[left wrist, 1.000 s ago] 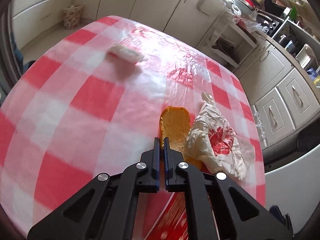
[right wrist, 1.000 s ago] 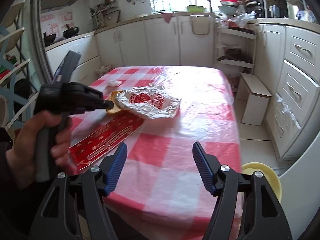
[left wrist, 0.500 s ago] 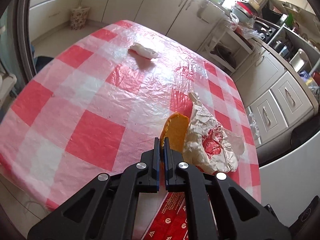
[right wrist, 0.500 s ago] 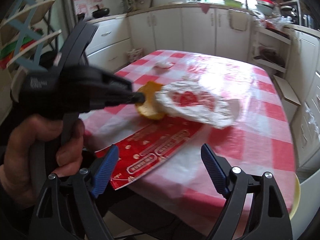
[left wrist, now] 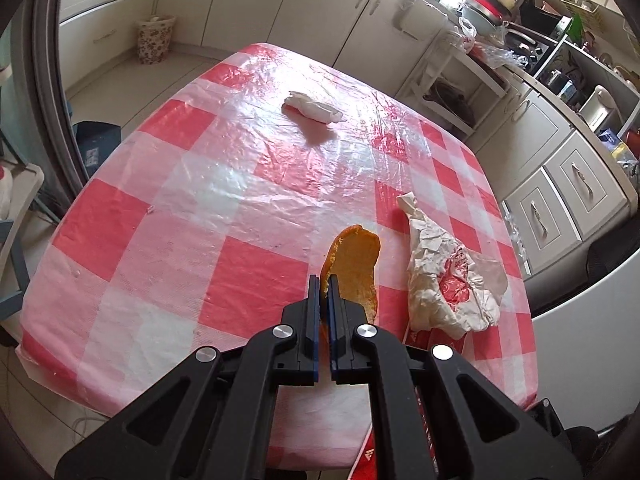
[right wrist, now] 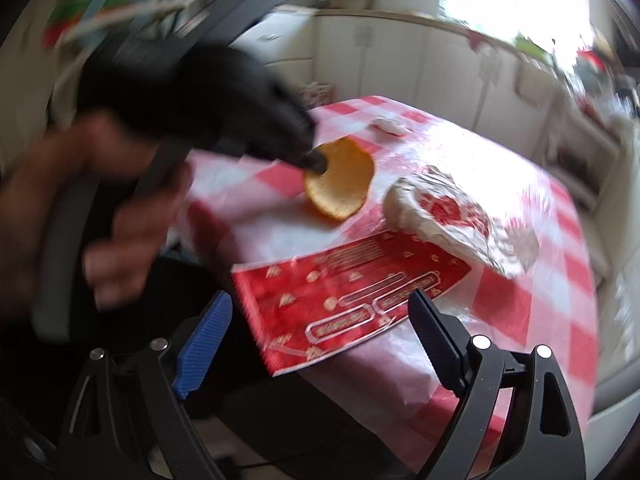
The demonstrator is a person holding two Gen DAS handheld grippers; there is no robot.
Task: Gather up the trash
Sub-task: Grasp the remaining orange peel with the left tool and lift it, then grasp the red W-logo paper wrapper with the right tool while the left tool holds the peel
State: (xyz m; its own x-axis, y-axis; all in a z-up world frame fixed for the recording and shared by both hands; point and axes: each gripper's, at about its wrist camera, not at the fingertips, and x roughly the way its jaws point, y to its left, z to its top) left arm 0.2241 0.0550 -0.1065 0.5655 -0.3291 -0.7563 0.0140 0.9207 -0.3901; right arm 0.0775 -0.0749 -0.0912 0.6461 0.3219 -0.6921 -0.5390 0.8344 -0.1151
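My left gripper (left wrist: 324,286) is shut on the edge of an orange-brown flat bread slice (left wrist: 354,266) and holds it above the red-and-white checked table (left wrist: 180,200). The right wrist view shows the slice (right wrist: 340,180) hanging from the left gripper (right wrist: 318,162). A crumpled white-and-red wrapper (left wrist: 448,280) lies on the table right of the slice, also in the right wrist view (right wrist: 452,216). A flat red printed paper (right wrist: 344,300) overhangs the near table edge. A small white crumpled piece (left wrist: 312,106) lies farther back. My right gripper (right wrist: 316,344) is open and empty, low before the table edge.
White kitchen cabinets (left wrist: 552,200) run along the right and back. A small floral bin (left wrist: 154,38) stands on the floor at the far left. A cluttered counter (left wrist: 520,40) is at the back right. A blue box (left wrist: 96,144) sits on the floor left of the table.
My left gripper has lifted the bread slice clear of the wrapper and pulled back from the table. My right gripper has swung left and lower, toward the red paper at the table edge.
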